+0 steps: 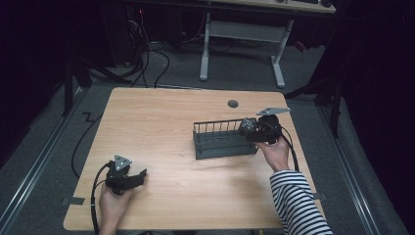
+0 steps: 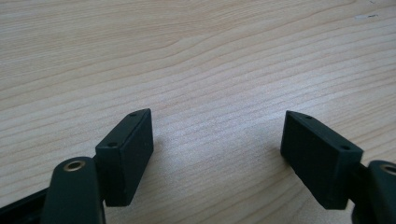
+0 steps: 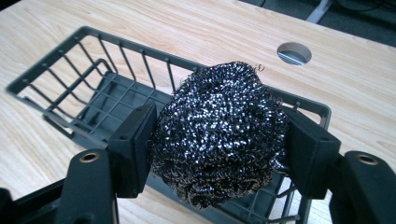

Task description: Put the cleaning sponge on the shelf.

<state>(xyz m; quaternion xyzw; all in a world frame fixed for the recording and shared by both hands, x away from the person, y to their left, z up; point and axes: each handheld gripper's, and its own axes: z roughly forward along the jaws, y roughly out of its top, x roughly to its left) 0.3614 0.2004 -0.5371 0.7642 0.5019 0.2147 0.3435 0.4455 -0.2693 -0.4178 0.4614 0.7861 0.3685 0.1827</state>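
Now the right gripper [image 3: 219, 149] has its jaws clamped on a steel wool scourer [image 3: 217, 130], held just above the near end of the dark wire basket [image 3: 60, 88]. The left gripper [image 2: 217, 154] sits well apart over bare table [image 2: 196, 56], jaws wide and empty.

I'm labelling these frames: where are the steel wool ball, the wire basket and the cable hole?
steel wool ball [image 3: 217, 133], right gripper view, its middle.
wire basket [image 3: 46, 74], right gripper view, far rim.
cable hole [image 1: 233, 104], high view, its centre.
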